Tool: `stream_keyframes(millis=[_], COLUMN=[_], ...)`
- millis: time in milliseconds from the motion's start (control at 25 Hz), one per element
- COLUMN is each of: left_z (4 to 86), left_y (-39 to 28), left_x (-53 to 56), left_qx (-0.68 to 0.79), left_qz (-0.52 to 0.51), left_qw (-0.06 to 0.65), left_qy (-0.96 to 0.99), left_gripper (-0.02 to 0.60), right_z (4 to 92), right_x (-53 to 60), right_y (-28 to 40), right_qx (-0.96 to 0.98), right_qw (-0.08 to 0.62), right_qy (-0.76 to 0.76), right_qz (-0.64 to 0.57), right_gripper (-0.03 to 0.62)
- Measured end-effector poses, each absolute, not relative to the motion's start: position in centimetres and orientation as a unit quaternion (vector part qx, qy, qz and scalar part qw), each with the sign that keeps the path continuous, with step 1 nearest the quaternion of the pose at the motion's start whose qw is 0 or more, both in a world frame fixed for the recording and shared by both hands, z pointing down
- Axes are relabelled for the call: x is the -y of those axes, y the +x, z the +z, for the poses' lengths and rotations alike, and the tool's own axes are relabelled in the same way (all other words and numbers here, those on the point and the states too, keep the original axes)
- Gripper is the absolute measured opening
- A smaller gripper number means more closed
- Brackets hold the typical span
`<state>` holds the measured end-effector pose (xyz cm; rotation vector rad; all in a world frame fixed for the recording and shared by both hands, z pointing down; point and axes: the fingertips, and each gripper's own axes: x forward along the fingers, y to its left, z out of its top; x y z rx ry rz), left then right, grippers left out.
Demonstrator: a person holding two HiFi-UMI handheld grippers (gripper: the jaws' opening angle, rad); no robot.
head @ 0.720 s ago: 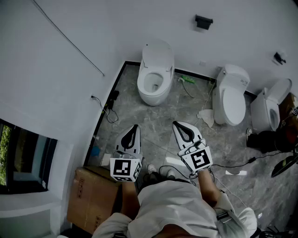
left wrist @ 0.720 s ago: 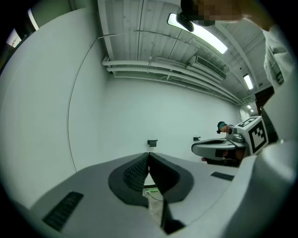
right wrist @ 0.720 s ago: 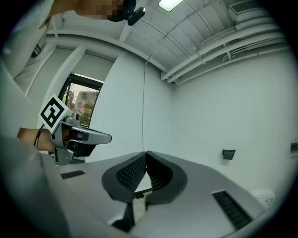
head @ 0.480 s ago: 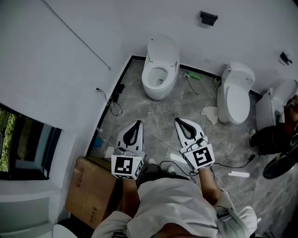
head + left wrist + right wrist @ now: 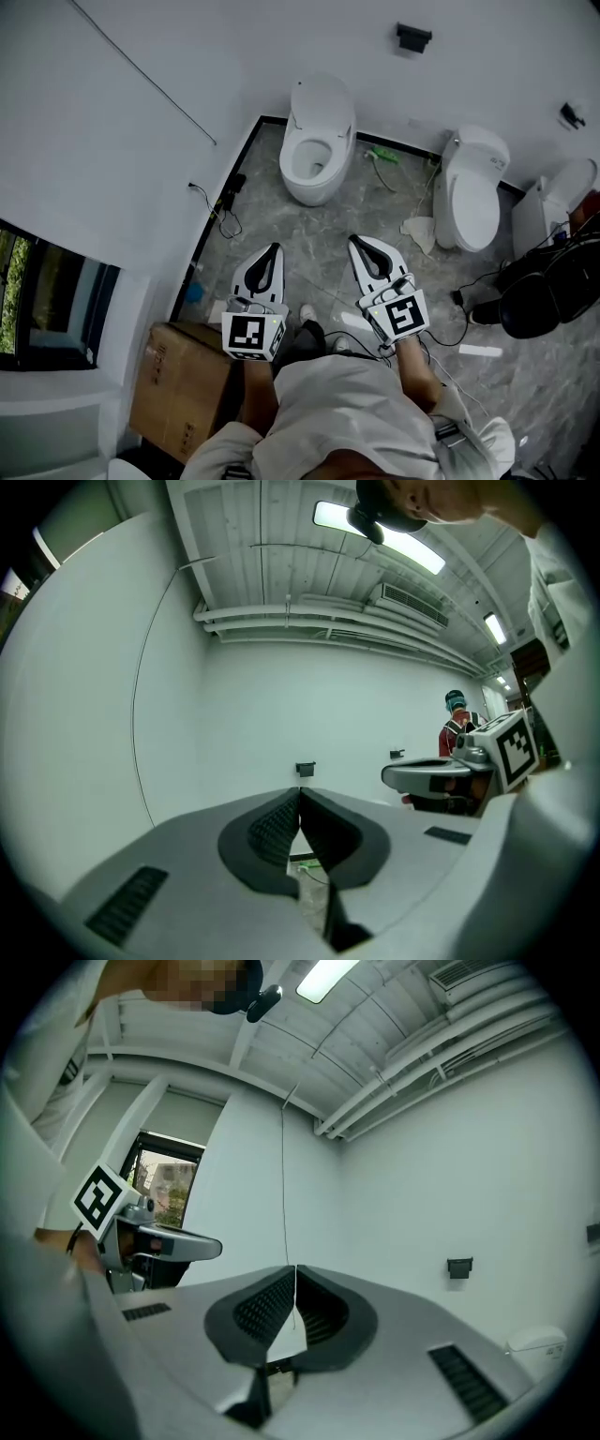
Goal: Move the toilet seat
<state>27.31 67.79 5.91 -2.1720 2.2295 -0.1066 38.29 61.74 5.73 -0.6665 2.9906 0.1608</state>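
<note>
Left tongs [image 5: 273, 250], right tongs [image 5: 357, 243] closed; grey marble floor [image 5: 319, 246]; white wall [image 5: 112, 187]; toilet [image 5: 314, 183].

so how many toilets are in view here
3. An open toilet at back left, a closed toilet to its right, and a third toilet at the far right edge, partly hidden. More may lie out of frame.

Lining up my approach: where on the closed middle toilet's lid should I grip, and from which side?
Take the lid by its rounded front lip, coming from the front, your side. It lies flat and looks hinged at the far end, so the near lip is probably the free end that lifts.
</note>
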Motion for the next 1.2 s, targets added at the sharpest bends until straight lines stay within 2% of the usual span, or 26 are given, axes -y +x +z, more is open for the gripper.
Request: stream_keyframes(millis=[320, 680, 1200], left_z=[6.8, 6.5, 7.0], left_y=[21.3, 13.7, 10.4], left_x=[-63.3, -59.6, -53.0], left_qx=[-0.707, -0.696, -0.692], left_qz=[-0.025, -0.007, -0.010], left_qw=[0.009, 0.003, -0.002], left_qy=[-0.706, -0.718, -0.722], left_gripper=[0.021, 0.021, 0.021], right_z=[7.1, 6.7, 7.6], right_x=[-57.4, -54.7, -48.2], right_y=[31.8, 24.5, 20.7], right_qx=[-0.971, -0.967, -0.967], right_qw=[0.004, -0.001, -0.010], right_qy=[-0.232, -0.240, -0.246], right_qz=[0.064, 0.079, 0.070], right_gripper=[0.021, 0.021, 0.021])
